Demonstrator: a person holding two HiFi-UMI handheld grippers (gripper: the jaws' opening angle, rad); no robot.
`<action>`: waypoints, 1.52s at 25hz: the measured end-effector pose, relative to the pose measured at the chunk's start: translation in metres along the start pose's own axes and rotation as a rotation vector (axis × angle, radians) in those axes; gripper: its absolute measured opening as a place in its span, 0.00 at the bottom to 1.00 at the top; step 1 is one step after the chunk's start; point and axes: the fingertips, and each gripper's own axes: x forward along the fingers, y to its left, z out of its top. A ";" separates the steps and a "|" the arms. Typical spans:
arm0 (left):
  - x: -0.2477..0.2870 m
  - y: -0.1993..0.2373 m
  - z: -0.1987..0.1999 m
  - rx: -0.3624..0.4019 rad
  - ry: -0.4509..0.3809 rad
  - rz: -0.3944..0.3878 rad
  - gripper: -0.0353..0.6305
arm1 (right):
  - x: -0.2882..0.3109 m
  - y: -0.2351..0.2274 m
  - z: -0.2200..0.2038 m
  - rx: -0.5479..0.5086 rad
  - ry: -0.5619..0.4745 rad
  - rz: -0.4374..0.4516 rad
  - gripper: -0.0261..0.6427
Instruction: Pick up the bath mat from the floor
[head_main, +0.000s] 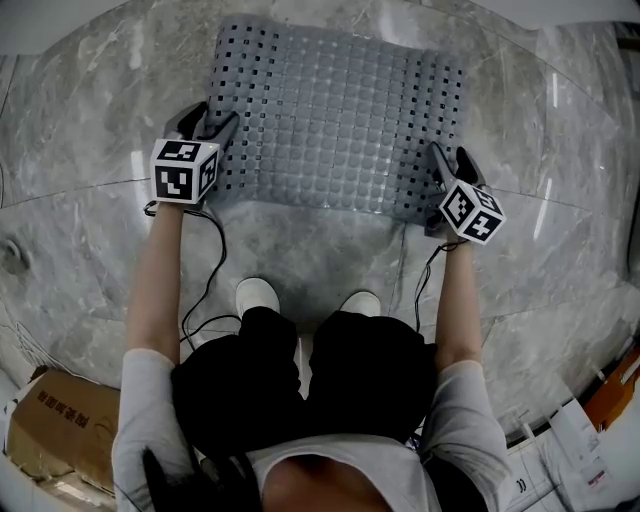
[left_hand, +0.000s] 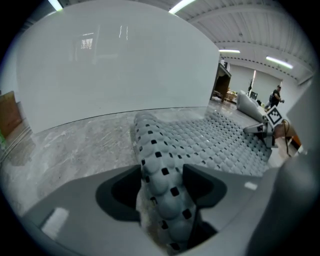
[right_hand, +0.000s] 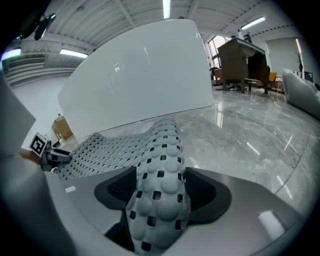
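Head view: A person is leaning over a grey marble floor, arms stretched forward, a gripper in each hand. The left gripper is sitting at one short edge of the grey, hole-punched bath mat and the right gripper at the opposite edge. The mat is lying on the floor, spanning the space between the two. White shoes are showing behind the grippers.

Left gripper view: The jaws are standing wide apart. A raised fold of the mat's edge is running up between them, touching one pad, with a dark sliver of gap at the other; nothing is being squeezed. Ahead and to one side, the rest of the mat is spreading flat toward the far-off right gripper. A white curved wall is rising beyond.

Right gripper view: These jaws too are spread wide. A humped fold of the mat is filling the gap and brushing both pads without being pinched flat. The mat is fanning out ahead toward the left gripper at its far edge.
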 end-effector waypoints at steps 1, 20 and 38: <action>0.000 0.000 0.000 0.000 0.000 0.000 0.43 | 0.000 0.001 0.001 0.001 -0.001 0.003 0.50; -0.017 -0.031 0.019 0.027 0.033 0.069 0.13 | -0.014 0.049 0.015 -0.001 -0.010 0.044 0.10; -0.180 -0.076 0.134 0.051 -0.151 0.033 0.11 | -0.173 0.100 0.128 -0.013 -0.108 0.038 0.09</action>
